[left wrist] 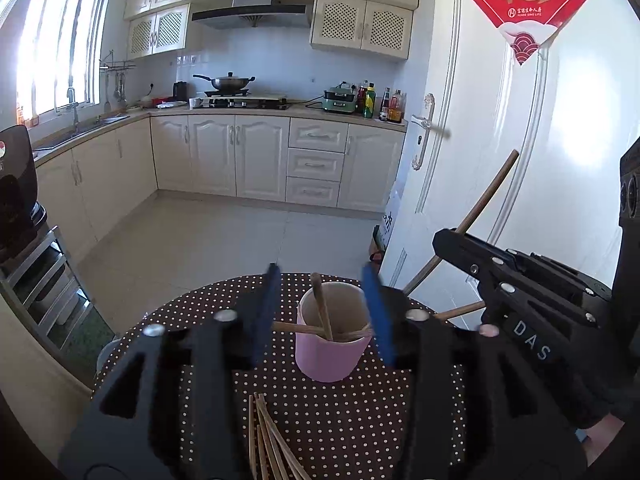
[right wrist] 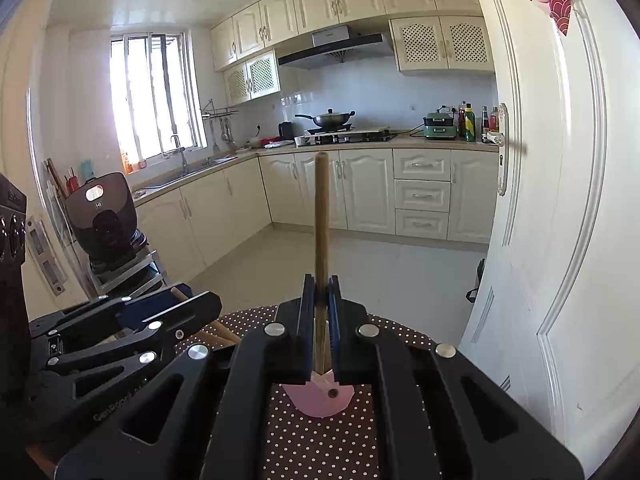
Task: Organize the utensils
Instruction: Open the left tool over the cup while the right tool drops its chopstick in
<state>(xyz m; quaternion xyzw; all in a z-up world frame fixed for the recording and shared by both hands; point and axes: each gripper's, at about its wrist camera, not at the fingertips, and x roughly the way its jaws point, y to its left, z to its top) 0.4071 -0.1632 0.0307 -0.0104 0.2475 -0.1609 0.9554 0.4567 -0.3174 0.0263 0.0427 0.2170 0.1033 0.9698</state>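
The step in hand looks like loading chopsticks into the pale pink cylindrical cup [left wrist: 331, 340], which stands on the round brown table with a white-dotted cloth [left wrist: 352, 420]. The black right gripper with blue pads [right wrist: 320, 320] is clenched on a single brown wooden chopstick [right wrist: 321, 216], its jaws pressed against the shaft on both sides. In the right wrist view the stick points away along the fingers, and its lower end sits over the cup's pink rim [right wrist: 320, 398]; whether it already reaches inside the cup I cannot tell. The left view shows that gripper tilted, beside the cup on its right, with the stick slanting up toward the white door [left wrist: 520, 140].

The black left gripper with blue fingers [left wrist: 326, 314] is spread wide, one finger on each side of the cup, grasping nothing. A few chopsticks [left wrist: 322, 308] already lean inside the cup, and a loose bundle of wooden chopsticks [left wrist: 268, 440] lies on the cloth nearer than the cup.

The next move likely calls for steering the stick's lower end into the cup mouth, then letting go.
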